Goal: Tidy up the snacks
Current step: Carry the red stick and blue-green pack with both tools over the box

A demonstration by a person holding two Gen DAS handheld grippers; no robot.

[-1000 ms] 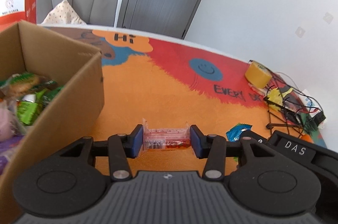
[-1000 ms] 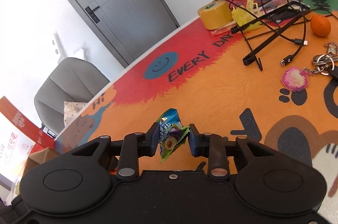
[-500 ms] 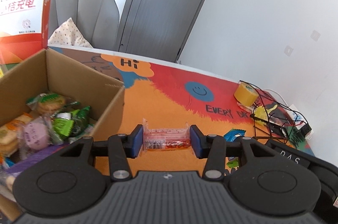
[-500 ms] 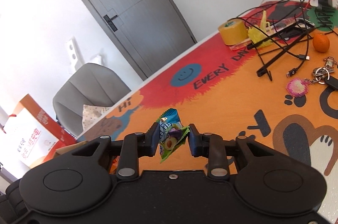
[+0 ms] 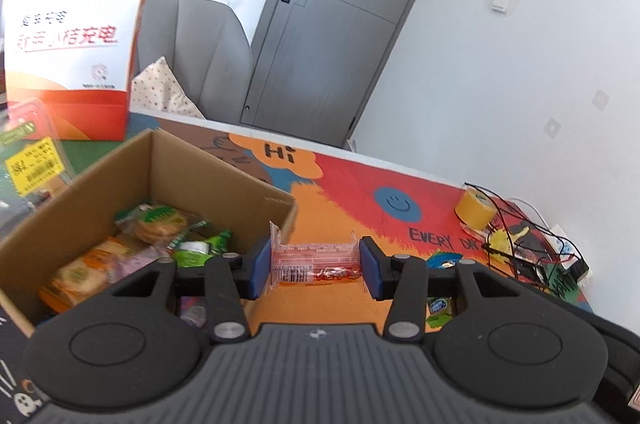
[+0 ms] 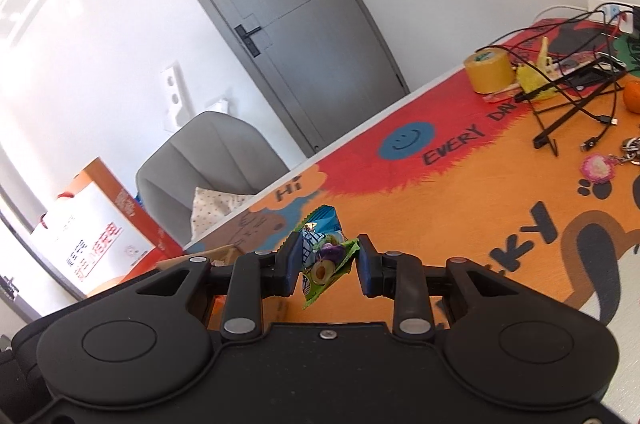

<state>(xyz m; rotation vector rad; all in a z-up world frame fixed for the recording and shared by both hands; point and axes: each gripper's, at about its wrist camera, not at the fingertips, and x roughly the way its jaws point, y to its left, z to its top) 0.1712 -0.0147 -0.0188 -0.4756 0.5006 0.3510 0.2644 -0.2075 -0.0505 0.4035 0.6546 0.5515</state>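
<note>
Right now both grippers carry a snack off the surface [image 5: 344, 192]. Left gripper [image 5: 315, 266]: jaws clenched end to end on a clear-wrapped red snack bar [image 5: 316, 263], barcode side facing the camera, bar lying crosswise between the blue pads, held in the air beside the near right corner of the cardboard box [image 5: 224, 180]. Box is open-topped, sits on the left part of the surface, and already holds a pile of snacks [image 5: 160, 220]: round crackers in clear packs, green packets, a purple pack. Exact count not readable, contents partly blurred.

Right gripper [image 6: 328, 262]: jaws clamped on a green and blue candy packet [image 6: 326, 256], packet tilted, its top corner sticking up above the pads and a bottom corner hanging below. It hangs above the orange part of the cartoon-printed mat; in the left view the same packet peeks out behind the left gripper's right finger.

Other stuff: white and orange paper bag [image 5: 76, 36] standing behind the box, grey chair [image 5: 192, 52] with a dotted cushion behind the surface, grey door [image 5: 340, 20] in the back wall. Far right end of the surface: yellow tape roll [image 6: 489, 69], tangle of black cables [image 6: 576, 80], an orange fruit [image 6: 633, 96] and a pink keychain [image 6: 597, 166]. None of these touch either gripper.
</note>
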